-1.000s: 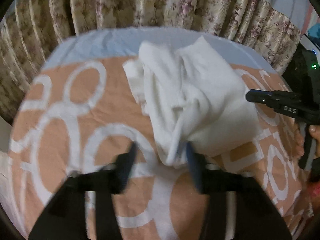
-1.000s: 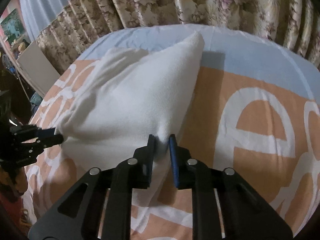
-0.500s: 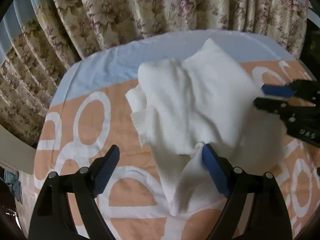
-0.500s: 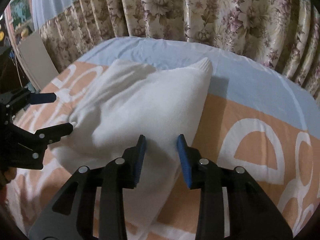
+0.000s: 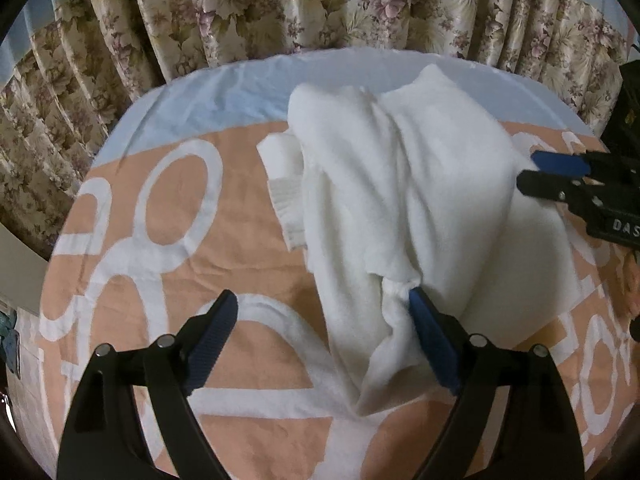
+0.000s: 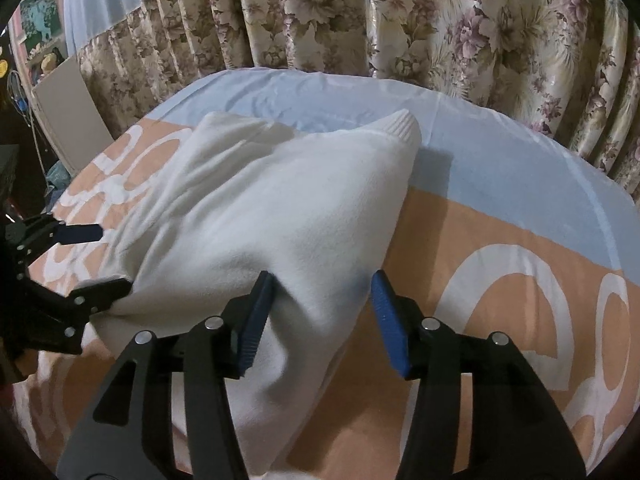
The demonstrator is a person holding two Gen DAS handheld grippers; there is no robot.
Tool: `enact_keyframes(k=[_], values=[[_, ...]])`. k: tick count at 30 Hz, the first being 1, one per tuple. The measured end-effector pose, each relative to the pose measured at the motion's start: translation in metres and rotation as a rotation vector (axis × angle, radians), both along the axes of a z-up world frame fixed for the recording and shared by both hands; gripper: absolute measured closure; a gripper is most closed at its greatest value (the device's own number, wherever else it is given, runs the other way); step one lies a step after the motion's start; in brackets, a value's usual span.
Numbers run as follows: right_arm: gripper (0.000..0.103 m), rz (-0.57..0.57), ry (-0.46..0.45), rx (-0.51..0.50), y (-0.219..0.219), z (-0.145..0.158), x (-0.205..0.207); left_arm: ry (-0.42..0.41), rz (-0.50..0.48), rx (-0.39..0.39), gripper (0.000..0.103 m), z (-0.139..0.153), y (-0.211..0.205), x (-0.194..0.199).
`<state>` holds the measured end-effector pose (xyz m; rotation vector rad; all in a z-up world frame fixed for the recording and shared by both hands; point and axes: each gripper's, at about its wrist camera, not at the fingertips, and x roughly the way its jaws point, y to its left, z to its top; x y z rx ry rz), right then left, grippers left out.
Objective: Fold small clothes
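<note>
A white knit garment lies bunched in a mound on the bed, a ribbed cuff poking up at its far end. My left gripper stands wide open at the garment's near left corner. A pinched tuft of cloth touches its right finger, and its left finger is over bare sheet. In the right wrist view the left gripper shows at the garment's left edge. My right gripper straddles a soft fold of the garment, its jaws opening and the pads no longer pressing. The right gripper shows at the garment's right side.
The bed sheet is orange with white rings, with a pale blue band along the far side. Floral curtains hang close behind the bed. A pale board leans at the far left beside clutter.
Both grippers went from shut on the garment to open, and the cloth has dropped onto the bed. The left gripper drew back a little from the garment.
</note>
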<state>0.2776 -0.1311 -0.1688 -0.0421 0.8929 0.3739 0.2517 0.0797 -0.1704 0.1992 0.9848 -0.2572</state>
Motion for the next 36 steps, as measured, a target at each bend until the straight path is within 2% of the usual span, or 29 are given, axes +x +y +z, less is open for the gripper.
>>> enact_keyframes(k=[3, 5, 7, 9, 11, 18, 20, 24, 26, 30, 33, 36], values=[[0.048, 0.015, 0.015, 0.074, -0.007, 0.013, -0.007, -0.022, 0.002, 0.002, 0.009, 0.012, 0.001, -0.004], [0.033, 0.013, 0.012, 0.11, -0.01, 0.021, -0.013, -0.018, -0.006, -0.019, 0.008, 0.016, 0.002, -0.007], [0.023, -0.008, -0.006, 0.117, -0.014, 0.027, -0.017, 0.003, -0.017, -0.063, 0.007, 0.018, 0.003, -0.008], [0.018, -0.037, -0.032, 0.108, -0.017, 0.031, -0.022, 0.032, -0.032, -0.135, 0.005, 0.016, 0.004, -0.008], [0.011, -0.063, -0.051, 0.108, -0.021, 0.032, -0.024, 0.059, -0.027, -0.172, 0.005, 0.011, 0.002, -0.005], [0.011, -0.103, -0.014, 0.128, -0.031, 0.018, -0.019, 0.149, -0.056, -0.223, 0.005, -0.02, -0.02, 0.012], [0.011, -0.115, -0.002, 0.143, -0.034, 0.015, -0.014, 0.167, -0.081, -0.217, 0.005, -0.027, -0.03, 0.015], [0.015, -0.128, 0.046, 0.194, -0.038, 0.006, 0.0, 0.142, -0.121, -0.171, 0.007, -0.029, -0.046, 0.014], [0.02, -0.122, 0.087, 0.219, -0.036, 0.0, 0.013, 0.144, -0.129, -0.166, 0.013, -0.028, -0.047, 0.016], [0.026, -0.098, 0.132, 0.226, -0.026, -0.01, 0.033, 0.164, -0.131, -0.201, 0.04, -0.025, -0.038, 0.018], [0.026, -0.082, 0.164, 0.232, -0.017, -0.016, 0.045, 0.186, -0.133, -0.223, 0.045, -0.024, -0.03, 0.021], [0.029, -0.072, 0.198, 0.244, -0.01, -0.024, 0.051, 0.176, -0.144, -0.201, 0.049, -0.023, -0.034, 0.018]])
